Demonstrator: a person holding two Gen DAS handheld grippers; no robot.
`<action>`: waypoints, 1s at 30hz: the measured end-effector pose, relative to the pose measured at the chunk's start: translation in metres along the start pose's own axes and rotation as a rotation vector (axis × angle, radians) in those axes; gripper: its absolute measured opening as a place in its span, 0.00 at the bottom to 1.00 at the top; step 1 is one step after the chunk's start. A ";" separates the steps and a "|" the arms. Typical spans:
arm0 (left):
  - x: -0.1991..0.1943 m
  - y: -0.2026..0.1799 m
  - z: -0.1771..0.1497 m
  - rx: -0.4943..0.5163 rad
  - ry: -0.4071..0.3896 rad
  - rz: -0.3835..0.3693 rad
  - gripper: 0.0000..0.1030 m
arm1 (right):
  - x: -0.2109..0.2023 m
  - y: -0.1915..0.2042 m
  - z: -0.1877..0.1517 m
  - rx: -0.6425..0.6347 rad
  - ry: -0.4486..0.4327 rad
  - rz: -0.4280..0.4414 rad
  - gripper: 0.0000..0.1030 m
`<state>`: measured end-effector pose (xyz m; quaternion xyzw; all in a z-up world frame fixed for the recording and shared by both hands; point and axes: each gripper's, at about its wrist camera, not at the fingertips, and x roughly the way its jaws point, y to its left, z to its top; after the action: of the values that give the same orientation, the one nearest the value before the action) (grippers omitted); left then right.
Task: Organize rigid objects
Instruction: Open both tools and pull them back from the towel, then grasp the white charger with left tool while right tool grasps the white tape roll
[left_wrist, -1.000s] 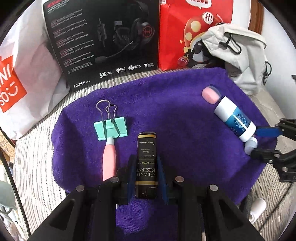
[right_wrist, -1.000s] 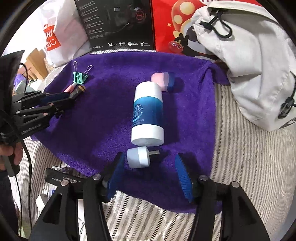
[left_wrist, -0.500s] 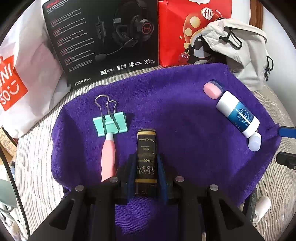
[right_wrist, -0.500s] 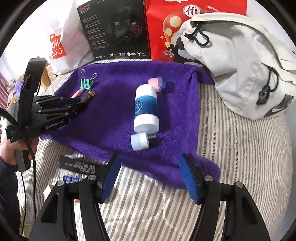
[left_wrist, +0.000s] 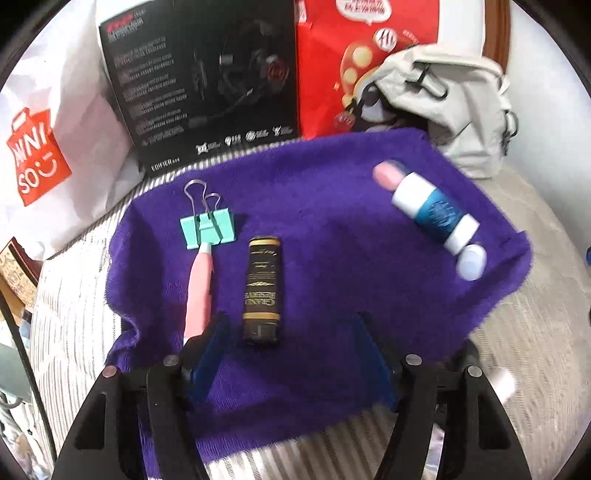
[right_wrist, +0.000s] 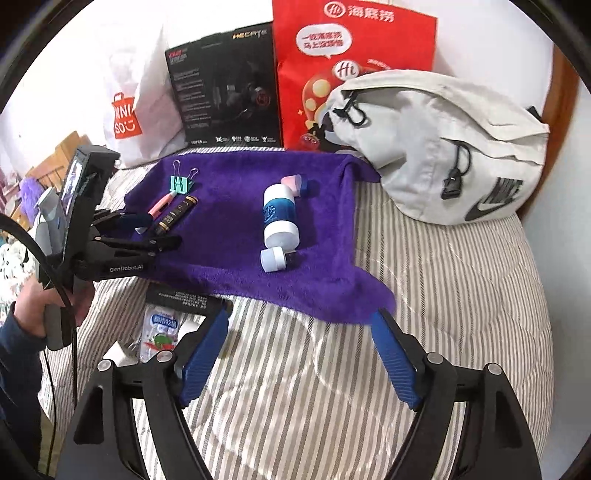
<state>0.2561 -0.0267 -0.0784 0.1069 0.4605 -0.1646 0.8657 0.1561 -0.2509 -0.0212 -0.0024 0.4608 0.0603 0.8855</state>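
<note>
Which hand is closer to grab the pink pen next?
Probably the left. The left gripper, jaws just opened and empty, sits on the purple towel beside the pink pen. The right gripper, also open, hangs over the striped bedding, off the towel.

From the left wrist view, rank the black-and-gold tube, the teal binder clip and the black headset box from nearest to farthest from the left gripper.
1. Black-and-gold tube: just ahead of the open left gripper, toward its left finger.
2. Teal binder clip: farther up the purple towel, on the left.
3. Black headset box: standing behind the towel.
</note>
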 end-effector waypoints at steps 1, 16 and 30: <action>-0.007 -0.002 -0.001 0.001 -0.009 -0.007 0.65 | -0.004 0.000 -0.002 0.006 -0.002 -0.008 0.77; -0.072 -0.028 -0.076 0.040 -0.049 -0.014 0.66 | -0.064 -0.004 -0.050 0.120 -0.129 -0.150 0.85; -0.073 -0.038 -0.122 0.024 -0.029 -0.047 0.66 | -0.059 0.008 -0.086 0.112 -0.081 -0.150 0.86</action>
<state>0.1108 -0.0071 -0.0865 0.1039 0.4481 -0.1921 0.8669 0.0517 -0.2540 -0.0226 0.0150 0.4256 -0.0320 0.9042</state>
